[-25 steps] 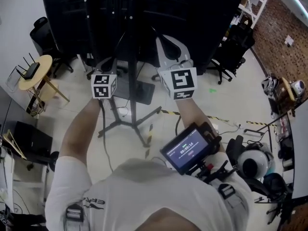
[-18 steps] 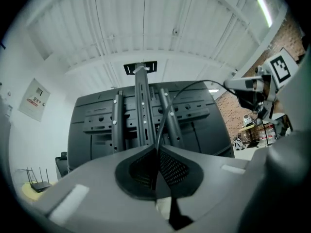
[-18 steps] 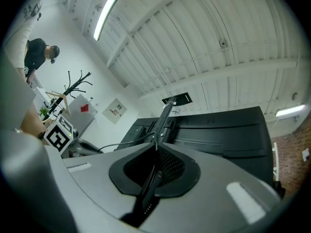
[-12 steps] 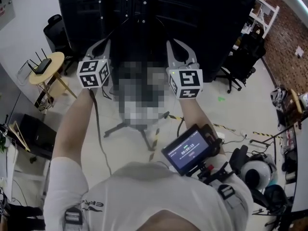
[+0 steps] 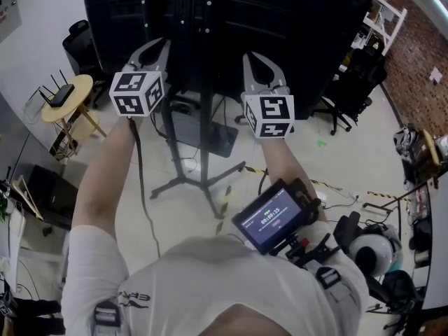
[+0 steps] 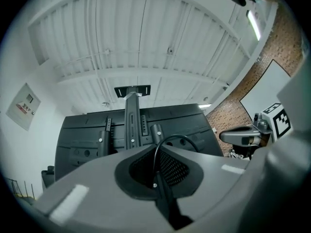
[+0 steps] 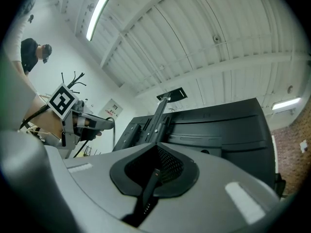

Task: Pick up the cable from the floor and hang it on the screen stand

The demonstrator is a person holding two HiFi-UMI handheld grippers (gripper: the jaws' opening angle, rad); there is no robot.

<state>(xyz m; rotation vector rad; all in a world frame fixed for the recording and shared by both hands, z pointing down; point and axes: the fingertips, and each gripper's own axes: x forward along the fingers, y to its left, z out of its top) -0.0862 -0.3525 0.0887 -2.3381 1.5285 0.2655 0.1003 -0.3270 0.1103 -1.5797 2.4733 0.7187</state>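
The black screen (image 5: 280,19) shows its back on a pole stand (image 5: 204,110) with tripod legs. My left gripper (image 5: 161,44) is raised in front of the pole's left side, shut on the thin black cable (image 6: 167,142), which loops up from between its jaws. The cable (image 5: 140,180) then hangs down along my left arm. My right gripper (image 5: 252,57) is held right of the pole at a similar height. Its jaws have just been closing and stand shut on a dark, flat end piece of the cable (image 7: 149,182). Both grippers point up at the screen's back.
A round wooden side table (image 5: 66,100) with a router stands at the left, and office chairs (image 5: 343,82) at the right. A small monitor (image 5: 271,217) is strapped at my chest. Helmets and gear (image 5: 371,240) lie at the lower right. A person (image 7: 31,52) stands far left.
My left gripper has risen with the cable, from beside the pole's lower part to near the screen's back. The right gripper has barely shifted.
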